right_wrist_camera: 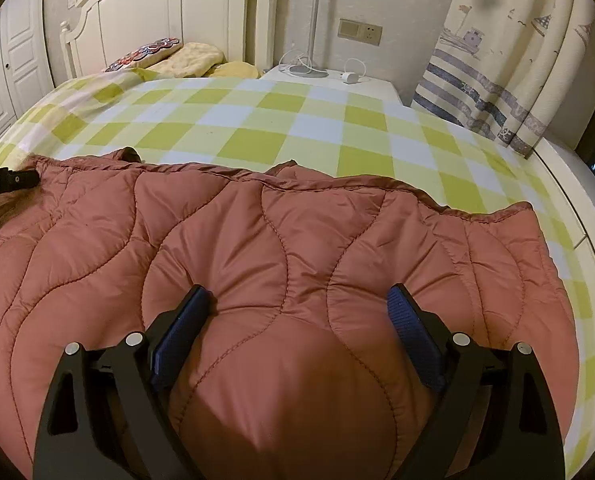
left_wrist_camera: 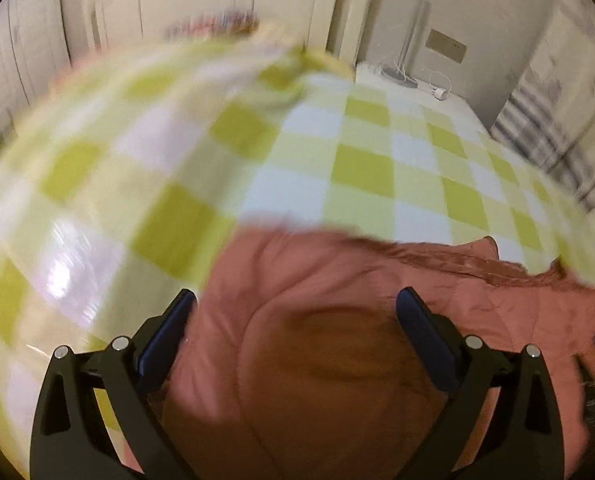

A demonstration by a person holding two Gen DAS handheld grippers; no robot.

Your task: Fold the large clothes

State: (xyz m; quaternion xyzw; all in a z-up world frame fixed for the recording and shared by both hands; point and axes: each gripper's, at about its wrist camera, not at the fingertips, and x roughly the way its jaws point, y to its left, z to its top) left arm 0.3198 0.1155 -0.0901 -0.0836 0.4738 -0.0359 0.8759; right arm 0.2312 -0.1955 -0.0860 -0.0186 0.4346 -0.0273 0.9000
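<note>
Fingers [right_wrist_camera: 411, 332] of both grippers apart, empty, over padded jacket [right_wrist_camera: 257, 248] on bed [right_wrist_camera: 281, 128]; soft, bulky, slippery; best gripped at hem

Two matching black hand-held grippers, each with blue-padded fingers.
The left gripper [left_wrist_camera: 295, 300] and right gripper [right_wrist_camera: 299, 296] share angular black frames with triangular cut-outs, round silver pivot pins, and dark blue textured pads [right_wrist_camera: 411, 334] lining each finger.
</note>
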